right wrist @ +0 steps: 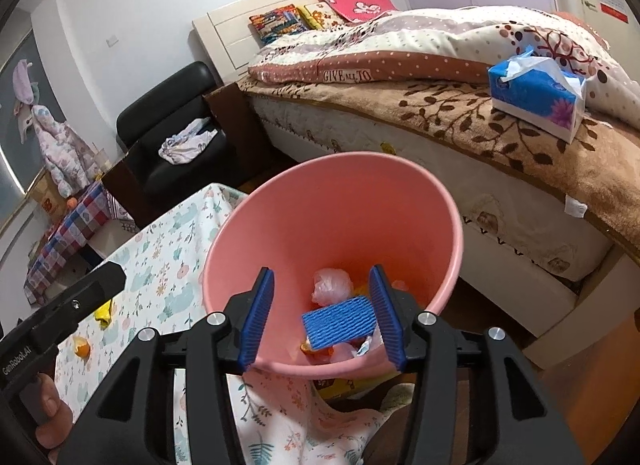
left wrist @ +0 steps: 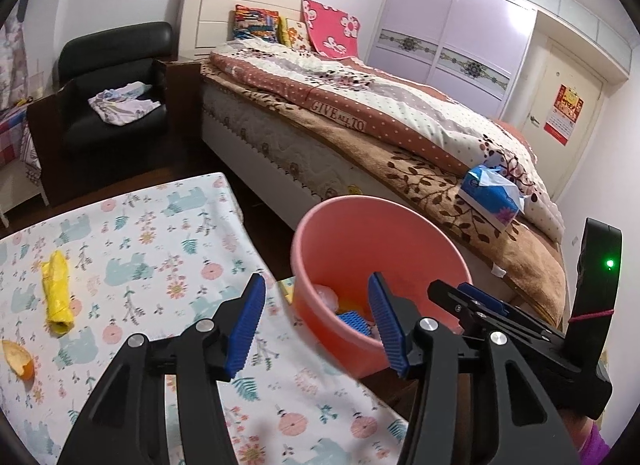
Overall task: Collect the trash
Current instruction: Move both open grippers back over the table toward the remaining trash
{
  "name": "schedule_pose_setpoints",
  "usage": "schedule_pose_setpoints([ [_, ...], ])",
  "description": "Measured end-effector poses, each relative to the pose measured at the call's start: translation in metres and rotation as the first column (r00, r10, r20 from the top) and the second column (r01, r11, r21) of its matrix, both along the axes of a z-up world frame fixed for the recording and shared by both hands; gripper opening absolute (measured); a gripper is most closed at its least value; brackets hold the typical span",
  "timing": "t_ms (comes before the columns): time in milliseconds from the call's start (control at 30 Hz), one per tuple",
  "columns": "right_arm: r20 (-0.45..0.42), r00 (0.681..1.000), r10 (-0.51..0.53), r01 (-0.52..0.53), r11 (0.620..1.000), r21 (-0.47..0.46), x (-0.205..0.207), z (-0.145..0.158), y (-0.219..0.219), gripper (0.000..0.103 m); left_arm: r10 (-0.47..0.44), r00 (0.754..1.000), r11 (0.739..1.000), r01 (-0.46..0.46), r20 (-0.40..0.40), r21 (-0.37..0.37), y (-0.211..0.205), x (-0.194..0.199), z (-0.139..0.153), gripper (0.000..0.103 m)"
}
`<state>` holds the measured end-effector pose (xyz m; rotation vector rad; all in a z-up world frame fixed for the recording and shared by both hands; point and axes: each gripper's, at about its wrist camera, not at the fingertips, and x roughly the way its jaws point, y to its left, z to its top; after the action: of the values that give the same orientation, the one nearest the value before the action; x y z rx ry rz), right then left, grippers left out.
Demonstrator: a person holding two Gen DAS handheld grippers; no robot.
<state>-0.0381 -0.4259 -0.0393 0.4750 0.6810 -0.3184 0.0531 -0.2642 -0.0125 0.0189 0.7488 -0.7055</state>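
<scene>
A pink bucket [left wrist: 380, 233] stands just past the table's edge, beside the bed. My left gripper [left wrist: 316, 289] hangs open and empty over that edge, next to the bucket. On the tablecloth to its left lie a crumpled yellow bag [left wrist: 58, 291] and an orange peel [left wrist: 18, 357]. My right gripper [right wrist: 322, 277] is open over the bucket [right wrist: 332, 201] with nothing between its pads. Down in the bucket lie a blue foam net [right wrist: 340, 321], a clear plastic bag [right wrist: 332, 285] and orange scraps. The yellow bag [right wrist: 105, 313] and the peel [right wrist: 81, 347] also show in the right wrist view.
The table [left wrist: 132, 225] has an elephant-print cloth. A bed [left wrist: 360, 117] runs behind the bucket, with a blue tissue box [left wrist: 492, 197] on its blanket. A black armchair [left wrist: 116, 77] holding a cloth stands at the back left. A wardrobe [left wrist: 448, 37] fills the far wall.
</scene>
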Motion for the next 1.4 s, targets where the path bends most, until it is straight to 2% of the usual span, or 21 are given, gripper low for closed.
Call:
schedule_pose_setpoints([
  [400, -0.015, 0.999, 0.052, -0.053, 0.996, -0.068, 0.008, 0.014, 0.035, 0.05, 0.094, 0.996, 0.996, -0.094, 0.0, 0.004, 0.049, 0.006, 0.0, 0.053],
  [700, -0.033, 0.993, 0.117, -0.12, 0.988, -0.1, 0.023, 0.019, 0.073, 0.05, 0.211, 0.977, 0.977, -0.211, 0.006, 0.007, 0.11, 0.013, -0.003, 0.053],
  [900, -0.031, 0.987, 0.155, -0.157, 0.981, -0.11, 0.032, 0.021, 0.098, 0.05, 0.313, 0.95, 0.95, -0.313, 0.027, 0.016, 0.161, 0.015, -0.005, 0.053],
  [1100, -0.004, 0.98, 0.199, -0.198, 0.974, -0.106, 0.037, 0.021, 0.121, 0.05, 0.413, 0.91, 0.909, -0.415, 0.037, 0.047, 0.223, 0.013, -0.013, 0.053],
  [1267, -0.007, 0.968, 0.25, -0.249, 0.962, -0.108, 0.045, 0.018, 0.139, 0.05, 0.486, 0.874, 0.872, -0.485, 0.005, 0.065, 0.272, 0.01, -0.029, 0.053],
  [1400, -0.012, 0.957, 0.289, -0.289, 0.951, -0.112, 0.05, 0.015, 0.153, 0.05, 0.529, 0.847, 0.847, -0.525, -0.047, 0.08, 0.292, 0.012, -0.044, 0.053],
])
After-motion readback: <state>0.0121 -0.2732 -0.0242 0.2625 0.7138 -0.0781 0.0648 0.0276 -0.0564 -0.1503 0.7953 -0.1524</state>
